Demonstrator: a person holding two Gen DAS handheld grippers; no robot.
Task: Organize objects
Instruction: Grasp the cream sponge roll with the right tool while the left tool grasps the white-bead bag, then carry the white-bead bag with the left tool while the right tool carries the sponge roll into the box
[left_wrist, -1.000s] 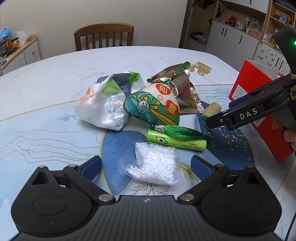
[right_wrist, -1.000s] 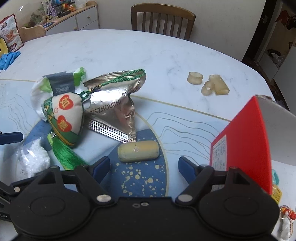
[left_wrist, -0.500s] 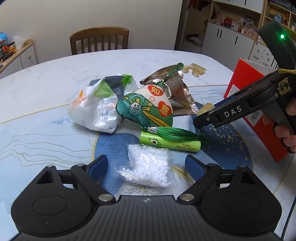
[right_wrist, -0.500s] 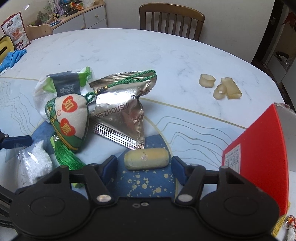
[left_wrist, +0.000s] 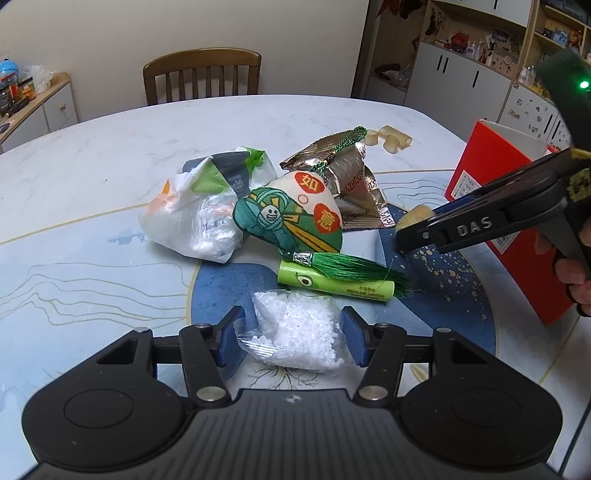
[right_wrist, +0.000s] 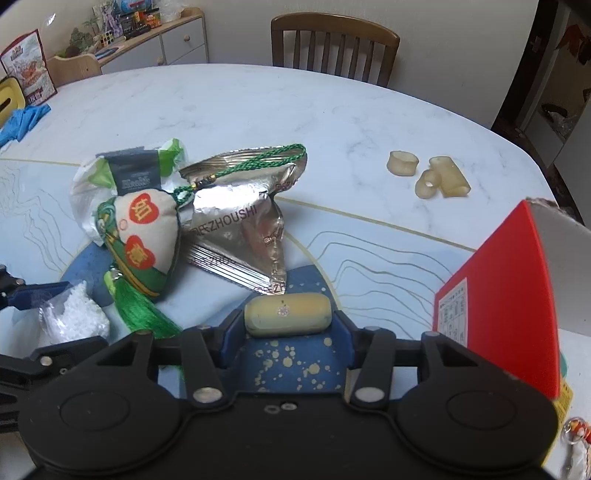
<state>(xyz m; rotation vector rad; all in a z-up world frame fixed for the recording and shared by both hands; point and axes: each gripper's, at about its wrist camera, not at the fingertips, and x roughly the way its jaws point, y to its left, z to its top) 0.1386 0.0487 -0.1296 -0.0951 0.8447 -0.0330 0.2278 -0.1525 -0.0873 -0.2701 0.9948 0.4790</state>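
A small clear bag of white beads (left_wrist: 299, 336) lies on the table between the blue pads of my left gripper (left_wrist: 292, 341). Its jaws are closing and both pads touch the bag's sides. A stubby yellow cylinder (right_wrist: 287, 314) lies crosswise between the pads of my right gripper (right_wrist: 286, 325), whose jaws are also closing, with a pad against each end. The left wrist view shows that cylinder (left_wrist: 413, 218) at the tip of the right gripper, to the right of the pile.
The pile holds an embroidered sachet (left_wrist: 291, 218) with a green tassel, a foil packet (left_wrist: 354, 177), a white plastic bag (left_wrist: 192, 218) and a green tube (left_wrist: 332, 286). A red box (right_wrist: 517, 280) stands at the right. Pale rubber rings (right_wrist: 428, 173) lie farther back, before a chair (left_wrist: 201, 74).
Both grippers' jaws have narrowed from wide apart until the pads meet the bead bag and the yellow cylinder. Neither hand has shifted across the table.
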